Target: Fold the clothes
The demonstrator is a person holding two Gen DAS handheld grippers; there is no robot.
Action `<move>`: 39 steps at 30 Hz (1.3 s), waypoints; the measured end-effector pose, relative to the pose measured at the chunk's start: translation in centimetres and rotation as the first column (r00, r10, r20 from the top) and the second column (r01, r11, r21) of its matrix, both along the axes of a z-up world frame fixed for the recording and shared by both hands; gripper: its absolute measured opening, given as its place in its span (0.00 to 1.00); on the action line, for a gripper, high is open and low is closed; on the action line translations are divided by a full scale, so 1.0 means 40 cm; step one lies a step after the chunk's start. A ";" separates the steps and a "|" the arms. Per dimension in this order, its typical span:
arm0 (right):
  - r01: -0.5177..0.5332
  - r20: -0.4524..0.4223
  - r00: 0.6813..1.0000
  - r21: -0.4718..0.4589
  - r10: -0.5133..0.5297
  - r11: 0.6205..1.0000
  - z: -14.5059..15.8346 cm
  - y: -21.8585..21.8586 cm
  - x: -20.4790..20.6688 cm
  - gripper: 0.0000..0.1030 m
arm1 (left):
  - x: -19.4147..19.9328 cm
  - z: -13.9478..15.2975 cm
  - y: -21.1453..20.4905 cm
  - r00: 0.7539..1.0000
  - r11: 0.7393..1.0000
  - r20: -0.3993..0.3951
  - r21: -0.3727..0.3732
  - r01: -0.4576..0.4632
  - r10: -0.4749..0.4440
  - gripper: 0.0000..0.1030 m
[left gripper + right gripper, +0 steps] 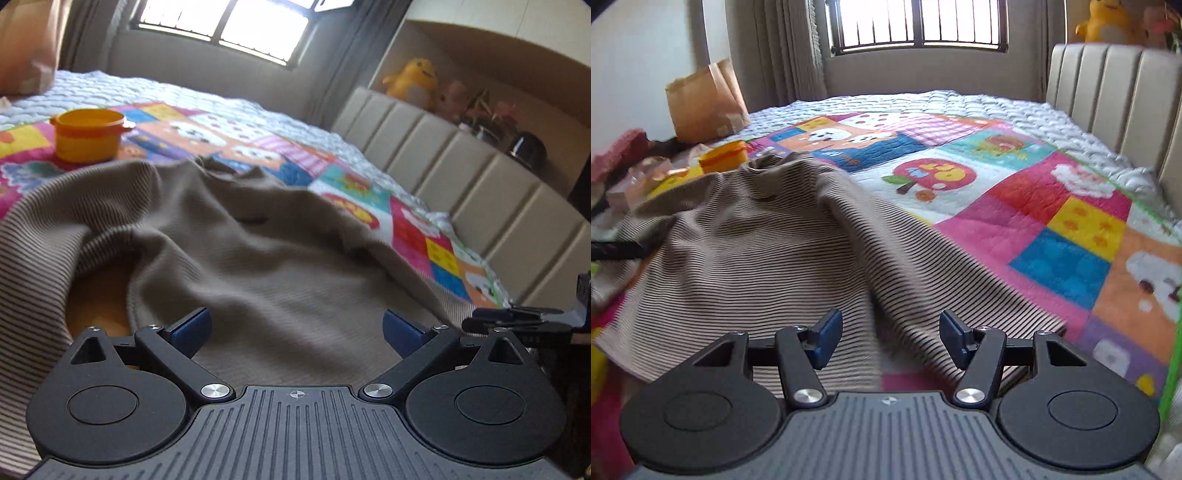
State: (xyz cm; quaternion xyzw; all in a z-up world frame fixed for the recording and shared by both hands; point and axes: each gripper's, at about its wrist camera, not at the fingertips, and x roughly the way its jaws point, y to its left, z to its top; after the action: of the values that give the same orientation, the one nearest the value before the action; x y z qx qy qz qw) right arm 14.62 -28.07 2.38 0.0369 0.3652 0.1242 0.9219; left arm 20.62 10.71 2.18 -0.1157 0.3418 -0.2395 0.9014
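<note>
The left gripper [297, 330] stands wide open, its 2 blue pads [192, 330] far apart with only cloth showing in the gap; nothing is clamped. It sits low over the shirt [236, 251], a brown, finely striped garment lying rumpled on the quilt [417, 232]. Whether the pads touch the fabric cannot be told.

The right gripper [890, 338] is also open, though less widely, and holds nothing. Its pads [827, 338] straddle a raised fold of the shirt [746, 251] near the garment's near edge; contact is unclear. A strip of pink quilt [997, 236] shows just under the gripper.

The left view alone shows the shirt's curled hem at the left, turned back to expose an orange patch beneath, and an orange tub [88, 134] standing on the quilt beyond the shirt. It also catches the black frame of the right gripper [517, 321] at the right edge, and a yellow plush [413, 79] on the shelf above the padded headboard [461, 177].

The right view alone shows a brown paper bag [705, 103] on the far left of the bed, a clutter of pink and yellow items beside it, the barred window [919, 24], and a dark bar [617, 249] lying across the shirt at the left edge.
</note>
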 end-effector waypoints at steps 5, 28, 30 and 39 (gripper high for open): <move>0.013 -0.103 0.995 0.127 0.000 0.992 -0.074 0.019 -0.008 0.57 | -0.026 -0.018 0.056 0.986 0.986 -0.038 0.043 -0.162 0.163 0.98; -0.071 -0.069 0.994 0.251 0.091 0.966 -0.095 0.041 -0.068 0.10 | -0.140 -0.058 0.051 0.962 0.980 -0.199 0.116 -0.164 0.185 0.31; -0.068 -0.077 0.993 0.260 0.091 0.963 -0.096 0.026 -0.102 0.10 | -0.168 -0.057 0.055 0.963 0.982 -0.206 0.105 -0.154 0.173 0.30; -0.032 -0.057 0.997 0.240 0.047 0.970 -0.065 -0.021 -0.161 0.23 | -0.217 -0.013 0.086 0.970 0.982 -0.164 0.075 -0.171 0.181 0.41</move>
State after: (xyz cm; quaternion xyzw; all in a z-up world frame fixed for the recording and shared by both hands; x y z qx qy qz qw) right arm 8.20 -28.89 -0.23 0.1440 0.3769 0.1842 0.8963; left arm 11.93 14.14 1.68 -0.1383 0.4132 -0.1374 0.8896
